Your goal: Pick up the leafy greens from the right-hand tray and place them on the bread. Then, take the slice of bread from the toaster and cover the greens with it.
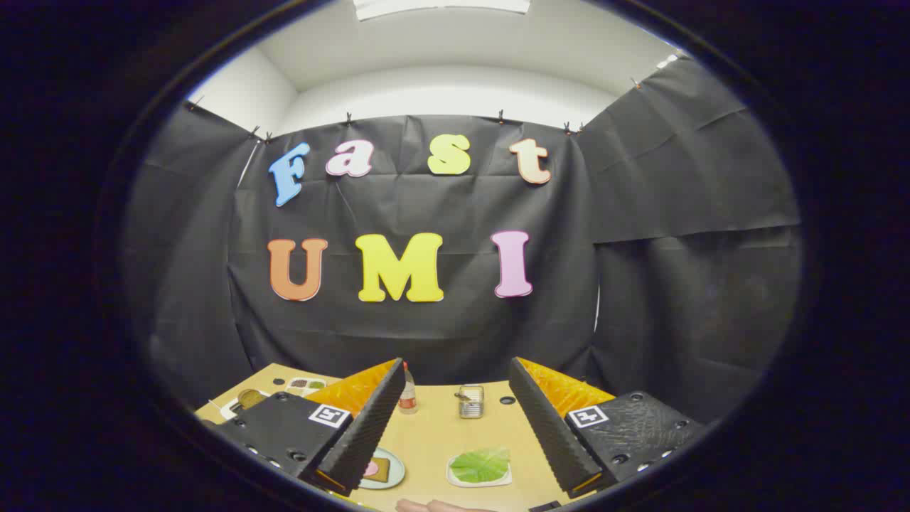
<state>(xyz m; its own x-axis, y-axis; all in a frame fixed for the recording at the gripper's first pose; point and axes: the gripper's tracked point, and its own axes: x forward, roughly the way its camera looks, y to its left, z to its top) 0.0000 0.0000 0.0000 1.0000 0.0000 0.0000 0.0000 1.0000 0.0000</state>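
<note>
Spread wide and holding nothing, the gripper hangs above the bench, seemingly poised to drop on the leafy greens, which lie flat on their tray near the bench's front edge, between the fingers and closer to the right one. Bread on a plate sits partly behind the left finger. Farther back stand the toaster and a bottle; more dishes occupy the far left corner. A hand rests at the front edge.

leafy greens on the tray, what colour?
Light green with paler veins, seen in the gripper view: the leafy greens lie on a white tray between the open gripper fingers.
</note>
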